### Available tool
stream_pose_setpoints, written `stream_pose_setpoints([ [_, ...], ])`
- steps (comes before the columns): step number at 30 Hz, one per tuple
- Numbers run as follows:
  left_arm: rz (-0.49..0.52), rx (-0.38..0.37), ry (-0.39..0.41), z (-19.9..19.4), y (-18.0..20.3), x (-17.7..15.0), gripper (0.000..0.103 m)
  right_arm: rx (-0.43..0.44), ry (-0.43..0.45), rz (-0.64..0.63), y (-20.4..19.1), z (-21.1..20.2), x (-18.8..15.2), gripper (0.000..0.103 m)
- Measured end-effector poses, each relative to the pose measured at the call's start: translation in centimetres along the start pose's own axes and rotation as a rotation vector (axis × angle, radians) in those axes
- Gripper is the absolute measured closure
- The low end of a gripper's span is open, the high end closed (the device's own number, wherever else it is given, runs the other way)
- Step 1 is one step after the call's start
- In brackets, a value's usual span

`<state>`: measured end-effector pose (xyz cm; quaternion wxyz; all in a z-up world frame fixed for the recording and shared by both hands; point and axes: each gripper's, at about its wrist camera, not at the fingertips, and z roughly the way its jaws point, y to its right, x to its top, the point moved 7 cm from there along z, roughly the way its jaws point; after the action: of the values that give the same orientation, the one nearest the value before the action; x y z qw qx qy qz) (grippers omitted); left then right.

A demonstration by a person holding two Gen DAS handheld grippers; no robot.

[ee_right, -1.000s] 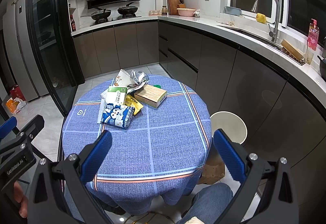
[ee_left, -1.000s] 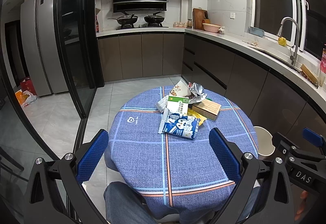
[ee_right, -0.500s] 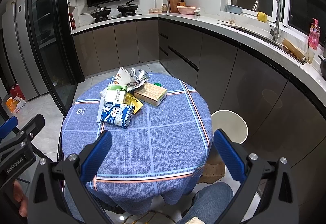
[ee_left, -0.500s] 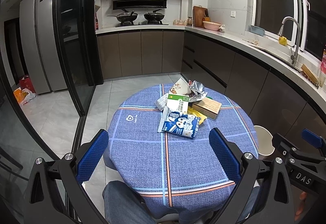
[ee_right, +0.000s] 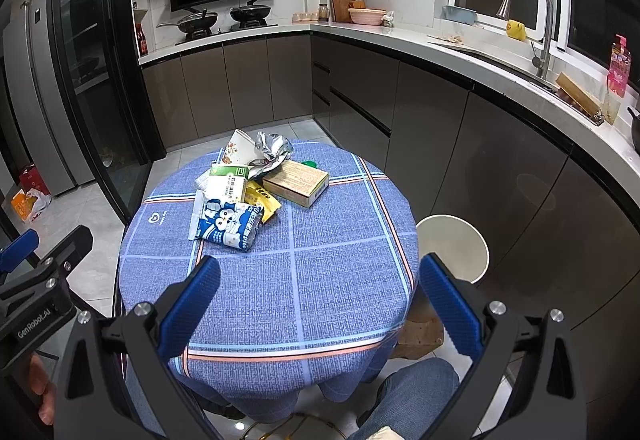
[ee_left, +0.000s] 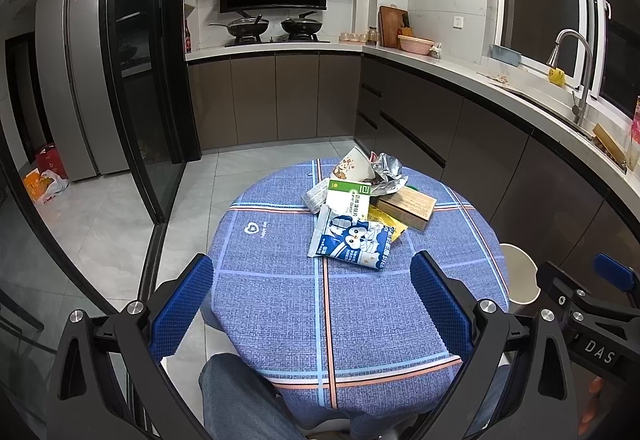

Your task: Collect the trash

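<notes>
Left view: your left tongs (ee_left: pixel 312 296) gape empty above the bench (ee_left: pixel 280 280); trash (ee_left: pixel 360 208) lies heaped at its far side. Right view: your right tongs (ee_right: pixel 318 296) gape too, and the whole bin (ee_right: pixel 454 244) shows beside the bench.

Both wrist cameras above near table (ee_left: pixel 280 292) edge, facing kitchen counters, sharing trash pile (ee_right: pixel 248 192)
</notes>
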<state>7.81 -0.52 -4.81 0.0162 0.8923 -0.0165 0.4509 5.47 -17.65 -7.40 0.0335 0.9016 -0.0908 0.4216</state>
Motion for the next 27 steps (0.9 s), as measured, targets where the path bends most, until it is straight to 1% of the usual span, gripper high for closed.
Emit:
stream_pose_setpoints([
  [15, -0.004, 0.002, -0.019, 1.0, -0.5, -0.1, 0.008, 0.000, -0.020, -0.007, -0.2, 1.4, 0.0, 0.003],
  [18, 0.001, -0.012, -0.023, 1.7, -0.6, -0.1, 0.008, -0.005, -0.015, -0.035, -0.6, 2.2, 0.0, 0.003],
  [19, 0.006, -0.034, -0.032, 2.4, -0.7, -0.1, 0.008, 0.006, -0.007, -0.050, -0.9, 2.6, 0.1, 0.003],
  [20, 0.006, -0.056, -0.042, 2.9, -0.9, -0.1, 0.008, 0.037, 0.004, -0.075, -1.4, 3.5, 0.0, 0.003],
  [21, 0.004, -0.102, -0.060, 3.6, -1.0, -0.1, 0.008, 0.064, 0.001, -0.090, -1.7, 4.4, -0.1, 0.003],
  [22, 0.002, -0.128, -0.072, 4.1, -1.0, -0.1, 0.008, 0.083, -0.010, -0.098, -1.9, 5.3, -0.2, 0.003],
  [23, -0.002, -0.148, -0.087, 5.0, -1.3, -0.1, 0.008, 0.106, -0.046, -0.109, -2.4, 6.8, -0.6, 0.003],
  [25, 0.000, -0.161, -0.104, 6.6, -2.0, 0.0, 0.008, 0.167, -0.116, -0.120, -3.5, 9.7, -1.2, 0.003],
  [26, 0.008, -0.169, -0.105, 7.6, -2.2, 0.1, 0.008, 0.229, -0.136, -0.119, -4.5, 11.4, -1.3, 0.003],
  [27, 0.015, -0.170, -0.106, 8.2, -2.4, 0.2, 0.008, 0.260, -0.150, -0.118, -5.1, 12.6, -1.3, 0.003],
])
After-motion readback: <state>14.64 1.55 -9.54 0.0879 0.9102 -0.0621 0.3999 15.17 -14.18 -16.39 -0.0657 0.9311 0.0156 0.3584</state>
